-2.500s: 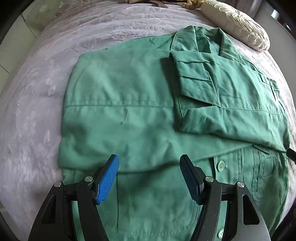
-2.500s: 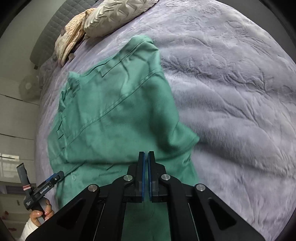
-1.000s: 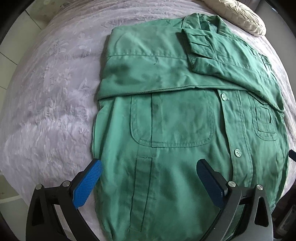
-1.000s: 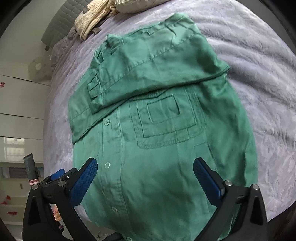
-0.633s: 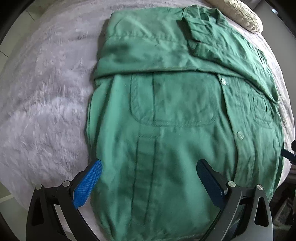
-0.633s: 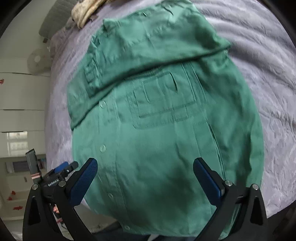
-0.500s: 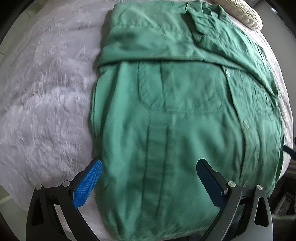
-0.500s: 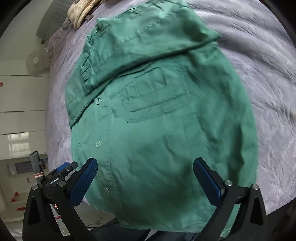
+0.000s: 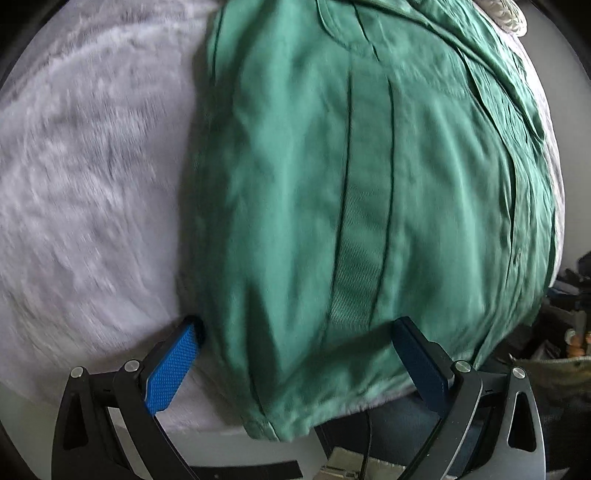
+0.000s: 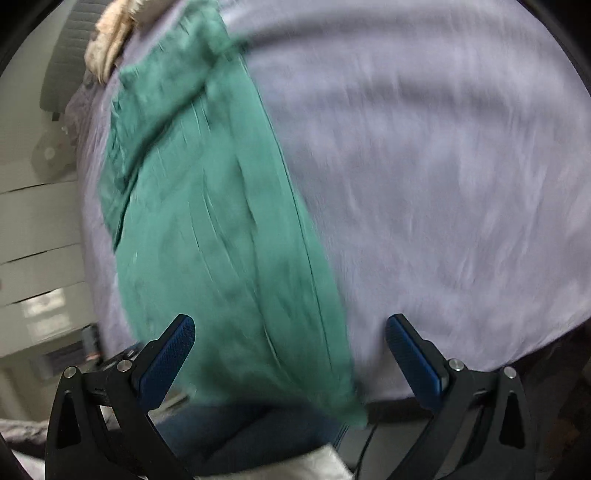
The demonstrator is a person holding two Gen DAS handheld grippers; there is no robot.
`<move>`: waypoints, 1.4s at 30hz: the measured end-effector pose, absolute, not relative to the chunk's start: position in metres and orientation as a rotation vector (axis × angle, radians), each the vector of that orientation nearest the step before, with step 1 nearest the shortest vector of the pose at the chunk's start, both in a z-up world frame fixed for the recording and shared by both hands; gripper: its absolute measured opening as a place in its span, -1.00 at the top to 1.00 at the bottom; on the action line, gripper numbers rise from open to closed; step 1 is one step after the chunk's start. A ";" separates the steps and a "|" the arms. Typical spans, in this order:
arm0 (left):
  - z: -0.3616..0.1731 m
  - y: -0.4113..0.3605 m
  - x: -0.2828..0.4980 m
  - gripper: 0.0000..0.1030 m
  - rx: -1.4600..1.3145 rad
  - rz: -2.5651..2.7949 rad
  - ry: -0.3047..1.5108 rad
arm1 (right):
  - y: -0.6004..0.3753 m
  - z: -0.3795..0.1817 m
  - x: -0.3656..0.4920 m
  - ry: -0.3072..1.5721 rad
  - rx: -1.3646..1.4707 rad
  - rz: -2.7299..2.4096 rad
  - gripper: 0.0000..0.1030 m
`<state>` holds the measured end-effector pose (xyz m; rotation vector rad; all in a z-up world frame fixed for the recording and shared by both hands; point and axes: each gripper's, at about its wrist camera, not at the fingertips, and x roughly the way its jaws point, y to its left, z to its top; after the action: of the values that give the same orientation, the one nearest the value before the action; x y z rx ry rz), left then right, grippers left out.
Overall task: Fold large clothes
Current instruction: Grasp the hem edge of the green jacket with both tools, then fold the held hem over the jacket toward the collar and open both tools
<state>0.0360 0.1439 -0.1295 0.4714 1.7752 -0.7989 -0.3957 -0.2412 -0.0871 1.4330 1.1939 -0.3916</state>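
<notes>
A large green shirt (image 9: 369, 184) lies front-up on the lilac bed cover (image 9: 92, 166), sleeves folded across its chest, its hem hanging over the near bed edge. My left gripper (image 9: 295, 354) is open, its blue pads either side of the hem's left corner, close to the cloth. In the right wrist view the shirt (image 10: 221, 221) runs up the left half. My right gripper (image 10: 291, 354) is open and straddles the hem's right corner. Both views are motion-blurred.
A cream pillow (image 9: 506, 14) sits at the head of the bed, and beige cloth (image 10: 110, 40) lies there too. White drawers (image 10: 37, 236) stand left of the bed. The person's blue-jeaned legs (image 10: 240, 432) are at the near edge.
Both grippers have dropped back and down to the shirt's hem at the near bed edge. Each now straddles a bottom corner. Both stay open.
</notes>
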 end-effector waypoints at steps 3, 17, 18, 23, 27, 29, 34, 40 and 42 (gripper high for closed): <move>-0.134 0.152 0.029 -0.98 0.462 -0.806 1.821 | -0.224 -0.104 -0.396 1.241 1.462 -0.341 -0.99; -0.151 0.167 -0.009 -0.68 0.462 -0.798 1.896 | -0.191 -0.113 -0.350 1.241 1.553 -0.139 -1.00; -0.150 0.171 -0.006 -0.49 0.446 -0.797 1.898 | -0.191 -0.114 -0.353 1.256 1.556 -0.157 -0.97; -0.138 0.179 0.018 0.39 0.296 -0.833 1.956 | -0.187 -0.114 -0.352 1.302 1.539 -0.188 0.52; -0.123 0.180 0.028 0.50 0.189 -0.900 1.976 | -0.193 -0.099 -0.354 1.209 1.545 -0.141 0.71; -0.113 0.179 0.036 0.50 0.118 -0.934 1.977 | -0.200 -0.086 -0.352 1.105 1.593 -0.112 0.72; -0.066 0.167 0.075 0.50 -0.060 -1.009 1.889 | -0.220 -0.053 -0.331 0.839 1.655 -0.053 0.72; -0.008 0.125 0.143 0.50 -0.197 -1.081 1.658 | -0.267 -0.014 -0.272 0.617 1.598 0.018 0.72; 0.006 0.099 0.158 0.50 -0.212 -1.093 1.585 | -0.282 -0.002 -0.240 0.583 1.561 0.016 0.72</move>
<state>0.1583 0.0988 0.0063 -0.2122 1.5850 -1.0926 -0.2397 -0.2823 -0.0018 1.5609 0.5835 0.0160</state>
